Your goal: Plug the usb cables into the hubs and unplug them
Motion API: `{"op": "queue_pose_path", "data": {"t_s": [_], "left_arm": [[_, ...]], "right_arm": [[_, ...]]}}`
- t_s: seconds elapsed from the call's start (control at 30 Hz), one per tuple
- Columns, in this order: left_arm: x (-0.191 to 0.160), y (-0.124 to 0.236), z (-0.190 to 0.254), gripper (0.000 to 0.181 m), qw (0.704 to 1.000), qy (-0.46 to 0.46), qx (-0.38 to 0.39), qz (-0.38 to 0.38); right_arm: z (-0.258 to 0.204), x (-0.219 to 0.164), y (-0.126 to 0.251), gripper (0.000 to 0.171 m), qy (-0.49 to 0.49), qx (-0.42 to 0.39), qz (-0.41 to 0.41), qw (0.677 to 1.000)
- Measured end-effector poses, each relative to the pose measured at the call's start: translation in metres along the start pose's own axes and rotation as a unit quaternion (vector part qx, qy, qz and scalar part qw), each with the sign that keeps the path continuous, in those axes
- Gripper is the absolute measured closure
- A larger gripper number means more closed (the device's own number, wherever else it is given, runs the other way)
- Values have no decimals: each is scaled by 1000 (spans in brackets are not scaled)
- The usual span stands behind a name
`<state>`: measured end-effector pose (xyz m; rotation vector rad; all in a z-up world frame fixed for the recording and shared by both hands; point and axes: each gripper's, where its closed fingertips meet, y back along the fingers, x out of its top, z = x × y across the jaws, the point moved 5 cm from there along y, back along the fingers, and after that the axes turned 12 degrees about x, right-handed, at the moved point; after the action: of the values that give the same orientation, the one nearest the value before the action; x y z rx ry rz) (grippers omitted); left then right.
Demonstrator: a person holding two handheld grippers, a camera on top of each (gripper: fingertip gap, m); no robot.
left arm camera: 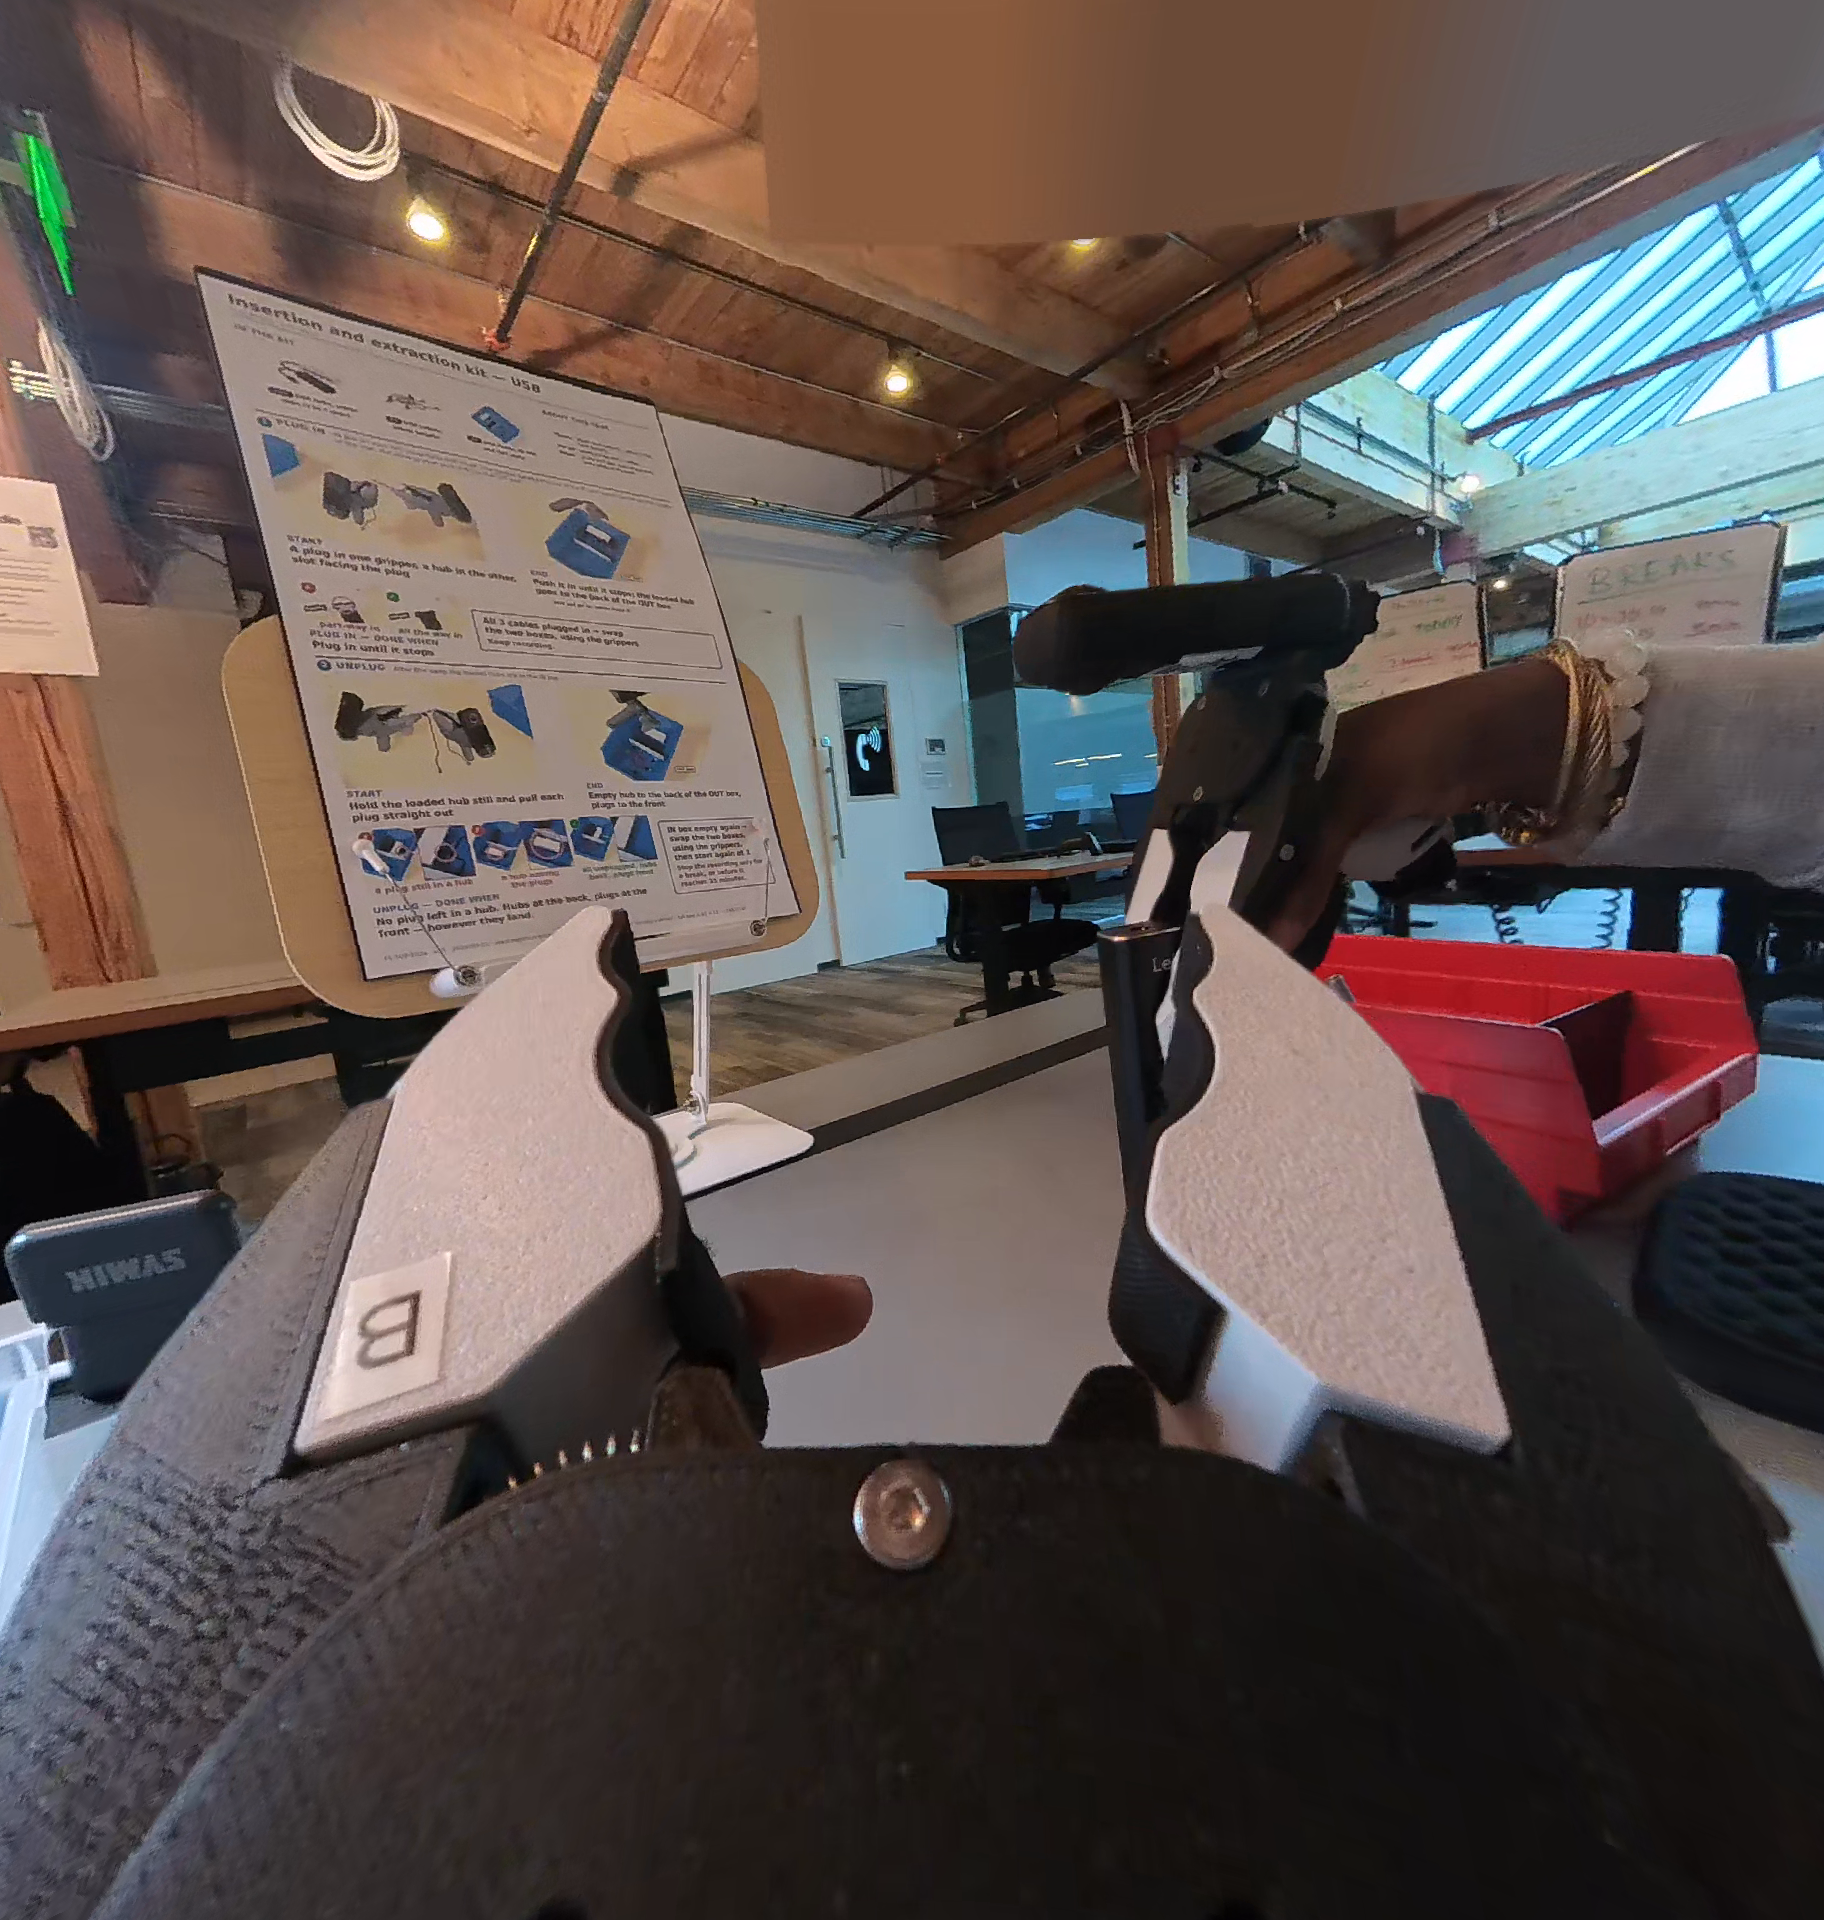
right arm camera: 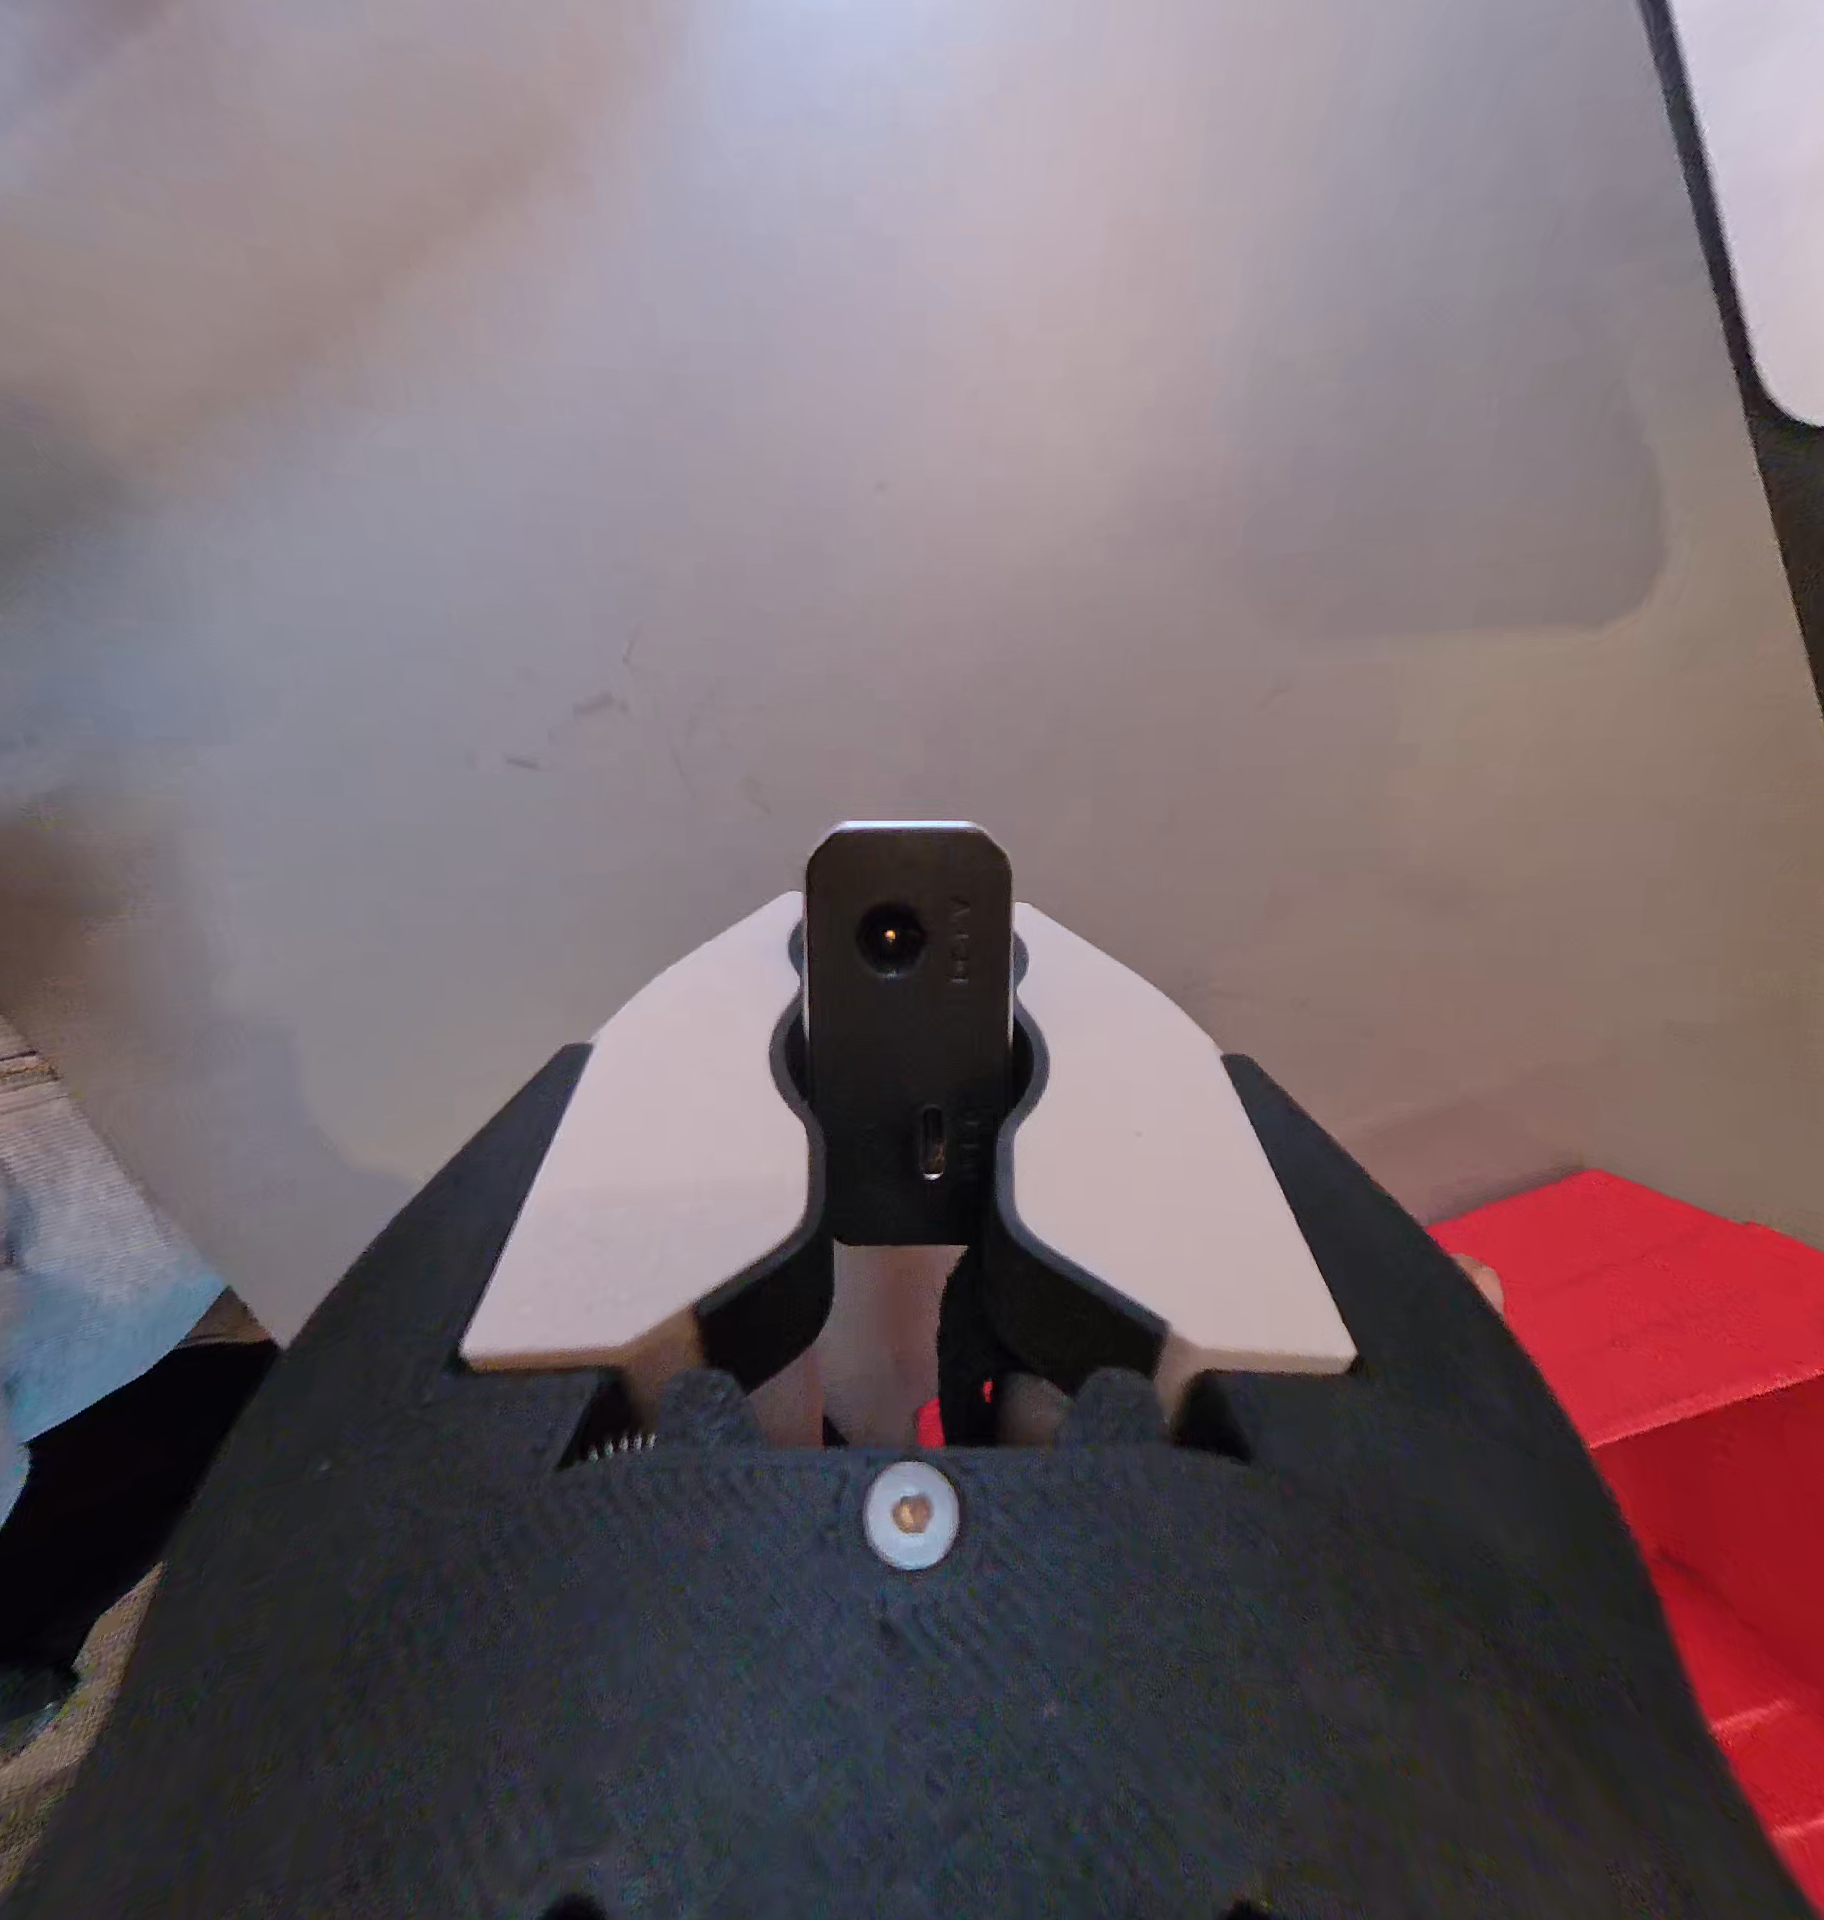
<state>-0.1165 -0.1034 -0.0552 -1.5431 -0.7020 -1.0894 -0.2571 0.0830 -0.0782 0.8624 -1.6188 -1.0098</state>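
Beside the red bin, the right hand-held gripper clamps a black hub; the left hand-held gripper gapes empty.

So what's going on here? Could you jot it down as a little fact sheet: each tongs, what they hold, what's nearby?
Left tongs: open, empty
Right tongs: shut on hub
Hub: black, upright, held above the grey table; no cable seen in it
Right tongs from left view: held by a hand, gripping the hub
Red bin: on the table, right side
Instruction sheet: on a stand, back left
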Motion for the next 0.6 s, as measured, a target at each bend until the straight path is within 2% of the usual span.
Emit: {"op": "queue_pose_path", "data": {"t_s": [0.27, 0.37, 0.47, 0.53, 0.6], "left_arm": [[-4, 0, 3, 85, 1000, -16, -6, -9], [-4, 0, 3, 85, 1000, 0, -10, -10], [-1, 1, 3, 85, 999, 29, -18, 0], [1, 2, 1, 85, 999, 41, -19, 8], [2, 2, 1, 83, 999, 47, -20, 14]], "right_arm": [[4, -5, -5, 140, -1, 7, 15, 1000], [1, 2, 4, 122, 31, -1, 66, 997], [-2, 11, 28, 104, 59, -26, 163, 985], [-7, 16, 49, 87, 73, -47, 249, 965], [-12, 18, 73, 65, 87, -95, 354, 926]]}}
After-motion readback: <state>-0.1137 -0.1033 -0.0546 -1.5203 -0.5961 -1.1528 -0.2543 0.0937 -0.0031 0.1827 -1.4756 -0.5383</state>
